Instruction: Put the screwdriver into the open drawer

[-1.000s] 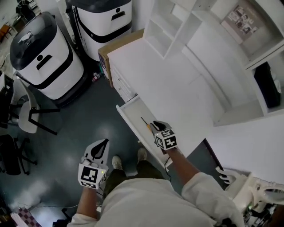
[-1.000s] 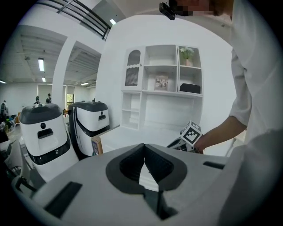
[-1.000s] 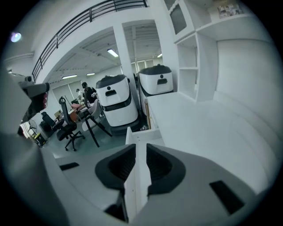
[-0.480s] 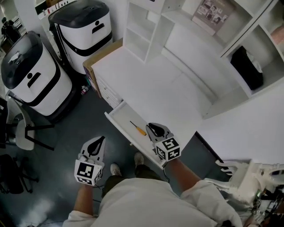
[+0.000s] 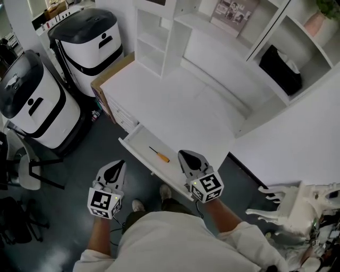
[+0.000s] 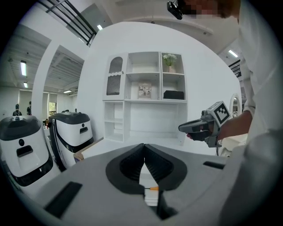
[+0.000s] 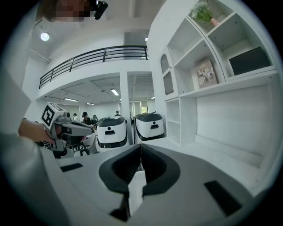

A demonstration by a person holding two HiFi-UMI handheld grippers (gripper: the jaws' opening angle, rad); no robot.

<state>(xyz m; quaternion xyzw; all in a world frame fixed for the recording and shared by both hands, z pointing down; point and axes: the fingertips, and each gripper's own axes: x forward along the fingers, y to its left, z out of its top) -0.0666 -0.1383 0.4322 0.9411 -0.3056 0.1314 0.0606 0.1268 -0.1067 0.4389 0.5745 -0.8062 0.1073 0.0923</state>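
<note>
Pinching shut on nothing, the right claw (image 5: 183, 154) has just been closing, and its two black jaws now meet at the tip with no object between them. It hangs above the near end of the open drawer (image 5: 137, 142), close beside the screwdriver (image 5: 159, 154) but clear of it. The left claw (image 5: 121, 163) is also closed and empty, with its jaws pressed together. It hangs over the dark floor (image 5: 74, 154), to the left of the drawer and apart from it.

The screwdriver lies flat on the drawer bottom. Its orange handle is the end nearer the right claw, and its thin shaft points toward the drawer's far end. Seen along the left claw's jaws, the orange handle shows just below where they meet.

The drawer stands pulled out from the front edge of a white desk (image 5: 180, 101). A small white shelf unit (image 5: 154, 40) stands at the back of the desk. Wall shelves to the right hold a black box (image 5: 279, 69) and a picture frame (image 5: 231, 10). Two white machines with black lids (image 5: 85, 40) stand on the floor to the left of the desk, and a chair (image 5: 24, 170) stands at the left edge of the head view.
</note>
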